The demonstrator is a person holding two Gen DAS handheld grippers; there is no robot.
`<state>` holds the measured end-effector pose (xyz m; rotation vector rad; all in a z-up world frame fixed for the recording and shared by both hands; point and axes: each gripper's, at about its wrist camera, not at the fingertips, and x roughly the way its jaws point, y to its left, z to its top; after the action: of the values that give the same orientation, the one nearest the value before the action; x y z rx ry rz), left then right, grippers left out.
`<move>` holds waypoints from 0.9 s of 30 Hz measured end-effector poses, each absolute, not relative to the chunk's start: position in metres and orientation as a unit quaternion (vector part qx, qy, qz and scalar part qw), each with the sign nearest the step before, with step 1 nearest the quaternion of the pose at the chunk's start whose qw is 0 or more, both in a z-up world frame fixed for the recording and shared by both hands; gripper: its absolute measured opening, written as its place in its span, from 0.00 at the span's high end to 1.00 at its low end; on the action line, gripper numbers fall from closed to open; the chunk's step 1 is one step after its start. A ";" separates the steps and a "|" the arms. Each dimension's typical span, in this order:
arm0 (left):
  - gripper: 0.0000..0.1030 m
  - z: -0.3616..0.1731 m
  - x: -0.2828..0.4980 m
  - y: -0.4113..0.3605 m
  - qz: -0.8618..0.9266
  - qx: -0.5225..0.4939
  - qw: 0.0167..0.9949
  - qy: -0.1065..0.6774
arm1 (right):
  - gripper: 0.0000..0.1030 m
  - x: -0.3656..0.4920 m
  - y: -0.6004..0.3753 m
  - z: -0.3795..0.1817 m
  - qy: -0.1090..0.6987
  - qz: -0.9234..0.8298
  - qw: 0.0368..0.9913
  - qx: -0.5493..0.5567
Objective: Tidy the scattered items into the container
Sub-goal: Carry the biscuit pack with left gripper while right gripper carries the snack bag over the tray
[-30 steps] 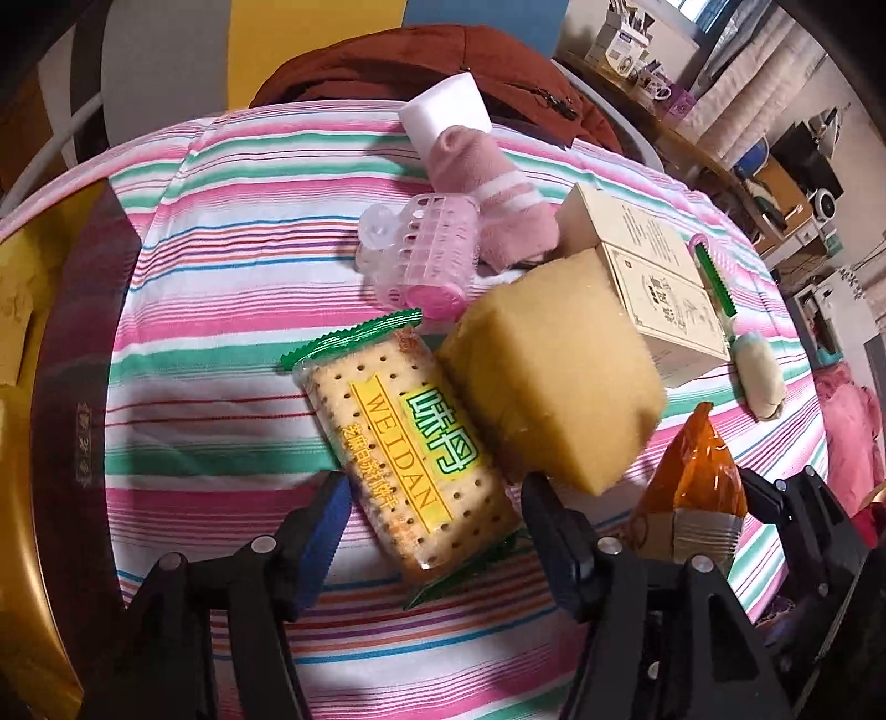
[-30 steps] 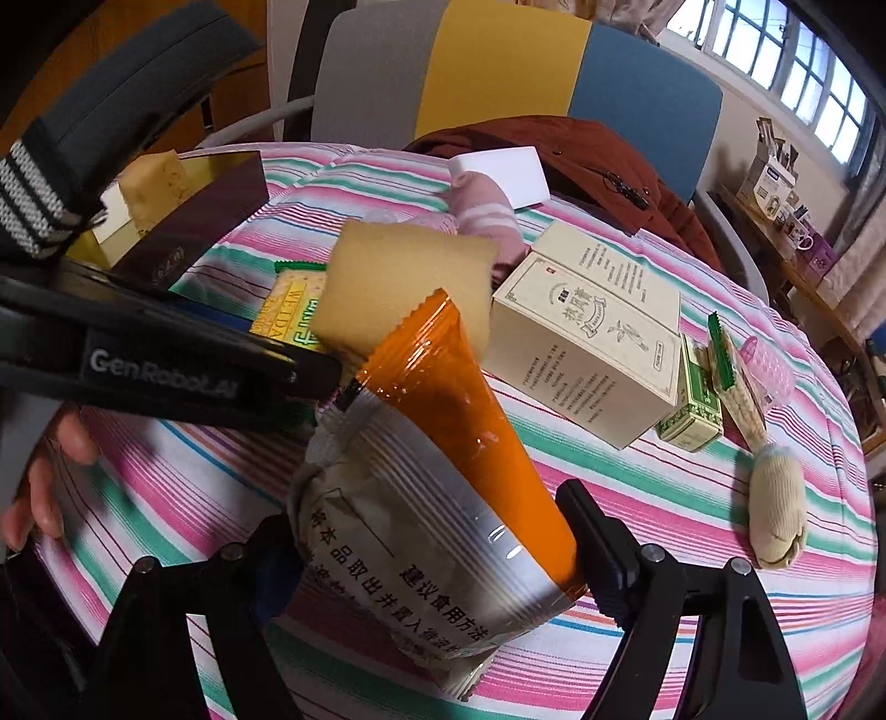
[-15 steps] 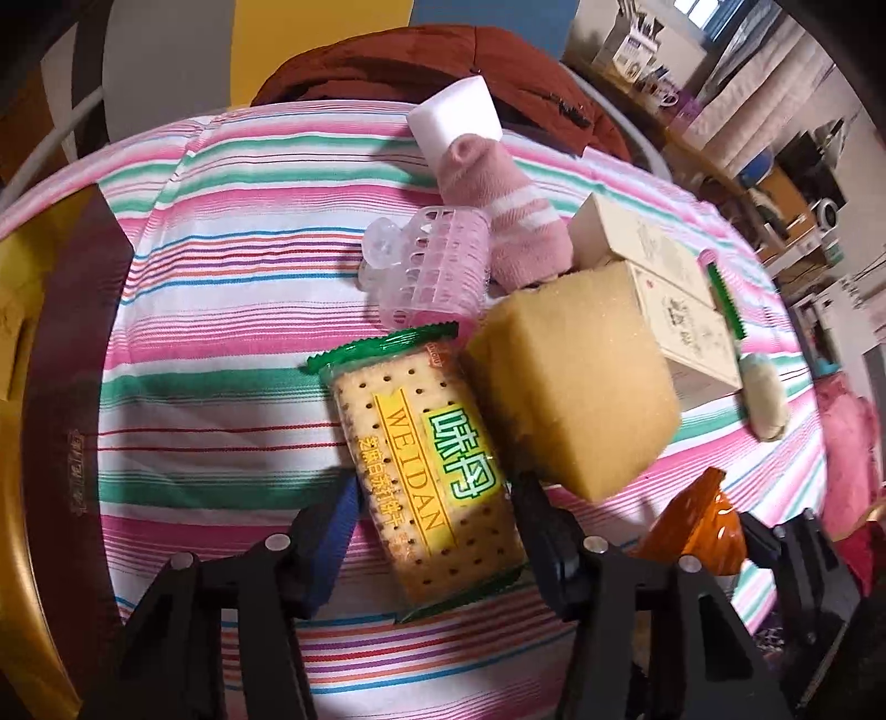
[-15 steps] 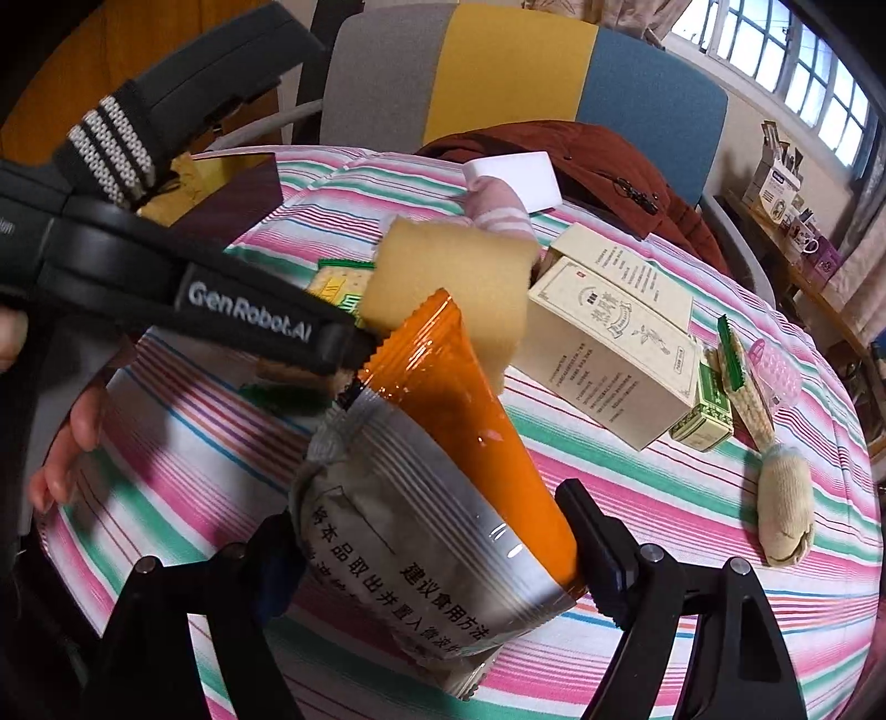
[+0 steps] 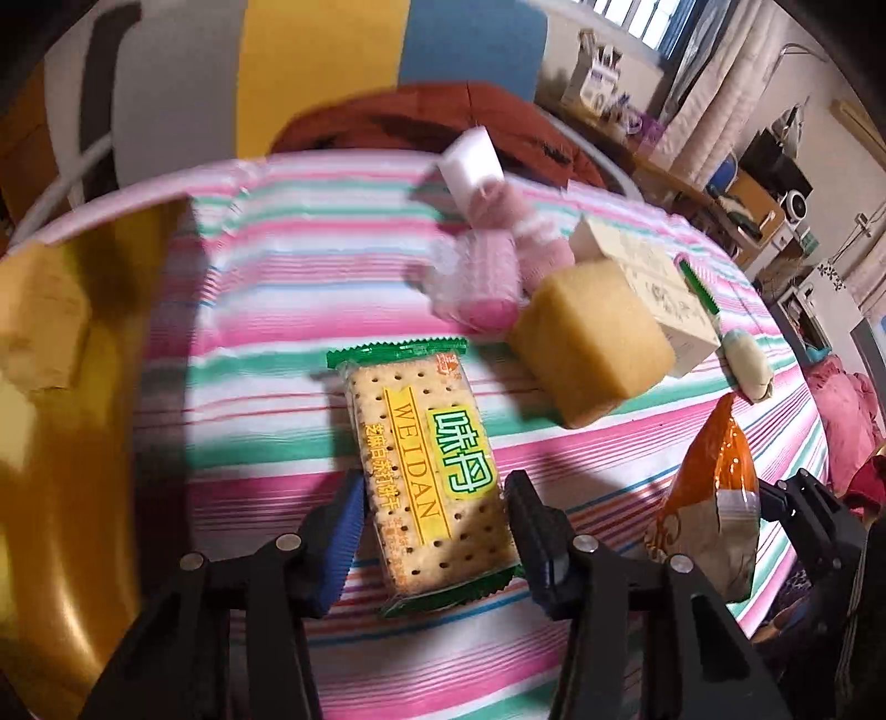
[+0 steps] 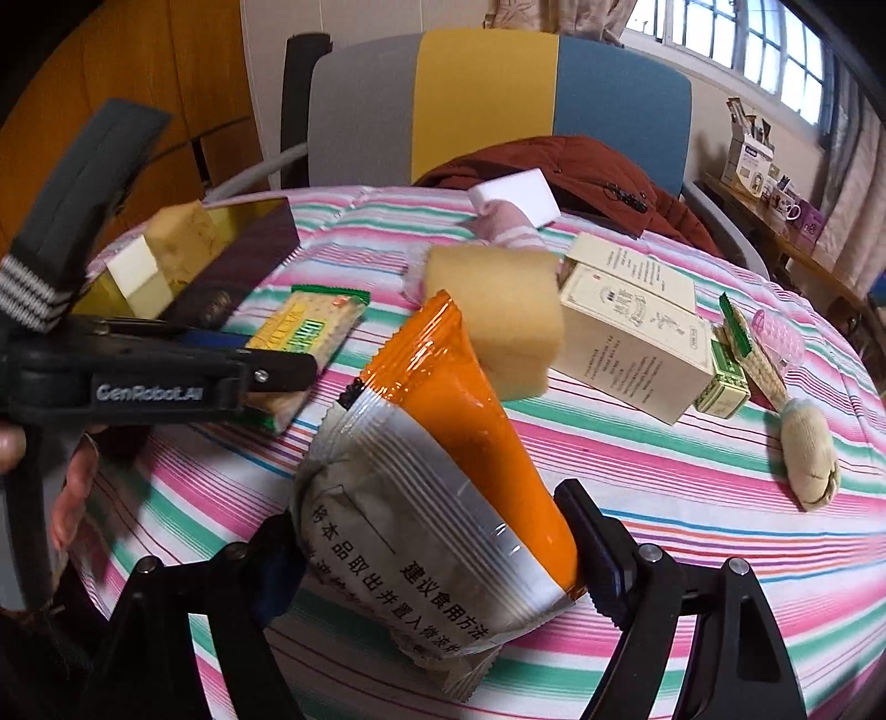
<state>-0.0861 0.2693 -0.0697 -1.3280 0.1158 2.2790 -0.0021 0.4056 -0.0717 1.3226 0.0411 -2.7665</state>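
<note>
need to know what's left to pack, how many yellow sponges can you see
2. One sponge lies on the tablecloth between the cracker pack and the tea box. The other sponge is already in the gold container. More may be hidden.

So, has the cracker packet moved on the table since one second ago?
Yes. The left gripper, whose jaws have just been closing, holds the cracker packet, now farther from the yellow sponge, toward the gold box.

Chair [image 6: 498,105] with grey, yellow, blue back panels, top centre. Windows [image 6: 775,50] upper right, daylight, pale curtains [image 5: 720,111]. Wood-panelled wall [image 6: 111,111] upper left. Cluttered shelf [image 6: 775,194] at right.
</note>
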 end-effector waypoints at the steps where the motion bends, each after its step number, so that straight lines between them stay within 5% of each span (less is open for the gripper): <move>1: 0.50 -0.066 -0.085 0.266 0.842 -0.479 0.244 0.044 | 0.20 -0.001 0.401 -0.070 0.013 -0.904 0.038 0.426; 14: 0.50 -0.011 -0.073 0.165 0.911 -0.370 0.180 0.039 | 0.20 -0.027 0.329 -0.022 -0.004 -0.932 0.068 0.357; 27: 0.50 -0.035 -0.132 0.021 0.909 -0.407 0.092 0.024 | 0.20 -0.096 0.222 -0.007 0.007 -0.924 0.151 0.351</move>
<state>-0.1318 0.0209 -0.0347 -1.2079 0.0699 2.6976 -0.0956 0.2218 -0.0066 1.0083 0.0214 -2.6532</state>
